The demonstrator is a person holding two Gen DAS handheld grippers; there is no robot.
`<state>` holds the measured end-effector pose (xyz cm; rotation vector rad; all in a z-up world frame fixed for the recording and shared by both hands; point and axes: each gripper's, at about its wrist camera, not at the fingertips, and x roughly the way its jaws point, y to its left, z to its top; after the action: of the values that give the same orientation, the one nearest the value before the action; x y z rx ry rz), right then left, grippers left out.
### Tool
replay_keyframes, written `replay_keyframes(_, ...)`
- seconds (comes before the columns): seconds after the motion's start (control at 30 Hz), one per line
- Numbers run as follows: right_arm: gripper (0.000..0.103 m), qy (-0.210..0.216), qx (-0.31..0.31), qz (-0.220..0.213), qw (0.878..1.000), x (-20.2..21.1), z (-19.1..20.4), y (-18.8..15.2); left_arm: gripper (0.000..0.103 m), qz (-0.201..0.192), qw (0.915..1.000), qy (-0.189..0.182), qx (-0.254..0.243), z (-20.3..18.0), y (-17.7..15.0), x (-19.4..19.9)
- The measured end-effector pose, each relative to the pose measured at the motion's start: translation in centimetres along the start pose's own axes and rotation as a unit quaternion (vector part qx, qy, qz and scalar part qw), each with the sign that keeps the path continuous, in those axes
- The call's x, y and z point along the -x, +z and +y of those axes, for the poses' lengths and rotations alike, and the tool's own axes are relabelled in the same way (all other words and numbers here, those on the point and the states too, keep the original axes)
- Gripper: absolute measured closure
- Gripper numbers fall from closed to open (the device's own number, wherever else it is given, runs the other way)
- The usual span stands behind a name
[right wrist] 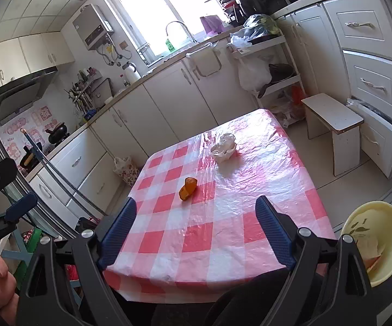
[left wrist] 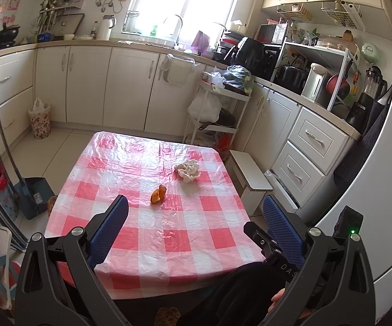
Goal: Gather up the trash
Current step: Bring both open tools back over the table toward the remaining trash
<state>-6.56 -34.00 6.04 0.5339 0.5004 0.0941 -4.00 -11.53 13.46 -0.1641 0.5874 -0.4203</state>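
Note:
An orange peel (left wrist: pixel 158 194) lies near the middle of the table with the red-and-white checked cloth (left wrist: pixel 168 233). A crumpled white tissue (left wrist: pixel 187 171) lies beyond it, to the right. Both also show in the right wrist view: the peel (right wrist: pixel 187 188) and the tissue (right wrist: pixel 224 150). My left gripper (left wrist: pixel 196 203) is open and empty above the table's near edge. My right gripper (right wrist: pixel 196 206) is open and empty, also over the near edge. A pale yellow bin (right wrist: pixel 378 239) holding scraps sits at the right of the right wrist view.
A white stool (left wrist: pixel 250 174) stands right of the table. A floral waste basket (left wrist: pixel 39 121) stands by the far cabinets. A dustpan with a long handle (left wrist: pixel 33 195) stands left of the table. A white shelf cart (left wrist: pixel 217 114) with bags stands behind the table.

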Motion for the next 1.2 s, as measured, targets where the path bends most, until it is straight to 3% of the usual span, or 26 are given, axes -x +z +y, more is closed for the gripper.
replay_keyframes(1.2, 0.017, -0.004, 0.004, 0.003, 1.0, -0.1, 0.16, 0.04, 0.007, 0.001, 1.0, 0.0, -0.004, 0.06, 0.1, 0.14)
